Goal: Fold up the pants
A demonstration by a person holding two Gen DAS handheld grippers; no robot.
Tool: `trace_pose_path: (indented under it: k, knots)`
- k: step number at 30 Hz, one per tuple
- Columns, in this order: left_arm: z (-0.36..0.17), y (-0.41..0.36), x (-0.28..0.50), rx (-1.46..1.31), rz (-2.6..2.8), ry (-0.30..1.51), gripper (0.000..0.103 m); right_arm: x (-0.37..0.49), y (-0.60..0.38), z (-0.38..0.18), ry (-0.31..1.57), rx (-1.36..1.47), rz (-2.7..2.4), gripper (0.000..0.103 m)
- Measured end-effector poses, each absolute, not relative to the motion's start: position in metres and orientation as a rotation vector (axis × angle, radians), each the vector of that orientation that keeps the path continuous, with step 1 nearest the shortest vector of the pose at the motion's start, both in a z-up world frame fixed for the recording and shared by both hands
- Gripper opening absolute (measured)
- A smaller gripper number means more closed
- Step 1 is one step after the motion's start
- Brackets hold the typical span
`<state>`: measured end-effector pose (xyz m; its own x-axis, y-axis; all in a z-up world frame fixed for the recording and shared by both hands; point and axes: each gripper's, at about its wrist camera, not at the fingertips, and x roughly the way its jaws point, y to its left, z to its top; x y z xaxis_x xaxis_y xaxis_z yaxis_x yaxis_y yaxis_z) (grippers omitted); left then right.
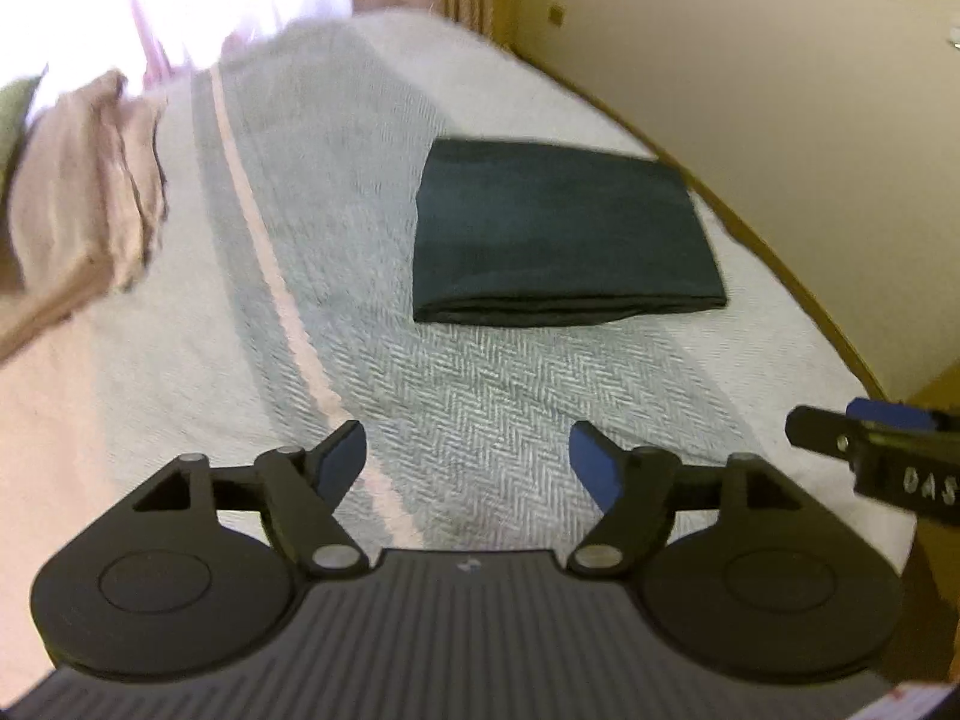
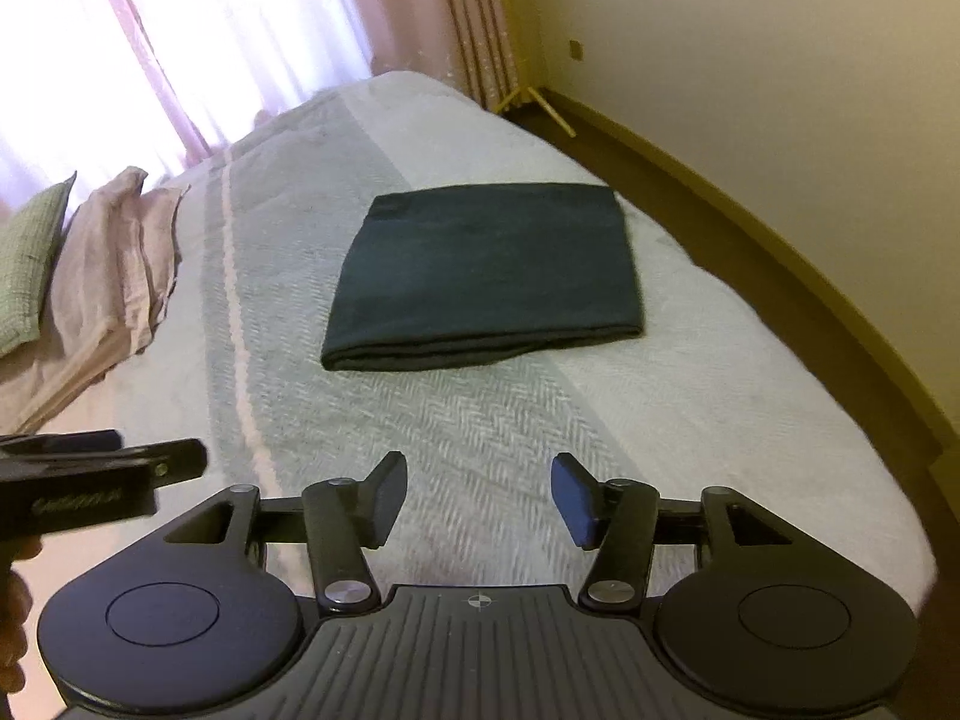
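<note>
The dark green pants (image 1: 558, 234) lie folded into a flat rectangle on the bed's pale herringbone blanket (image 1: 480, 396), with the folded edge toward me. In the right wrist view the same pants (image 2: 486, 276) lie ahead, a little left of centre. My left gripper (image 1: 468, 456) hovers open above the blanket, well short of the pants, with nothing between its blue pads. My right gripper (image 2: 480, 492) is also open and empty, held back from the pants. Each gripper shows at the edge of the other's view: the right gripper (image 1: 870, 444), the left gripper (image 2: 102, 468).
Pink pillows (image 2: 114, 258) and a green cushion (image 2: 30, 264) lie at the bed's left end. Pink curtains (image 2: 198, 30) hang behind the bed. The bed's right edge drops to a dark floor (image 2: 750, 252) by a cream wall (image 2: 750, 60).
</note>
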<state>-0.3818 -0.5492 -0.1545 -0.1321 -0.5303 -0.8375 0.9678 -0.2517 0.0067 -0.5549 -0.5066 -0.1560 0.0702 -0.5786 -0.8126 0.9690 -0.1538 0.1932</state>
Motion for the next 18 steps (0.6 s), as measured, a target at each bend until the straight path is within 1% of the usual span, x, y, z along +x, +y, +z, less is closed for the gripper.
trace_pose_path:
  k: [2,6,7,12,18]
  knots:
    - [-0.134,-0.531,-0.373,0.876,-1.666,0.651,0.088,-0.548,-0.486,-0.139,0.519,0.943,-1.491,0.052]
    - [-0.093,-0.484,-0.356,0.839,-1.696,0.496,0.092,-0.53,-0.447,-0.11,0.451,0.934,-1.522,0.052]
    - [-0.086,-0.474,-0.351,0.83,-1.705,0.484,0.092,-0.524,-0.438,-0.103,0.444,0.929,-1.529,0.052]
    - [-0.055,-0.425,-0.316,0.782,-1.765,0.562,0.092,-0.495,-0.389,-0.076,0.422,0.928,-1.529,0.052]
    - [-0.042,-0.381,-0.29,0.791,-1.749,0.594,0.092,-0.46,-0.337,-0.051,0.432,0.911,-1.541,0.052]
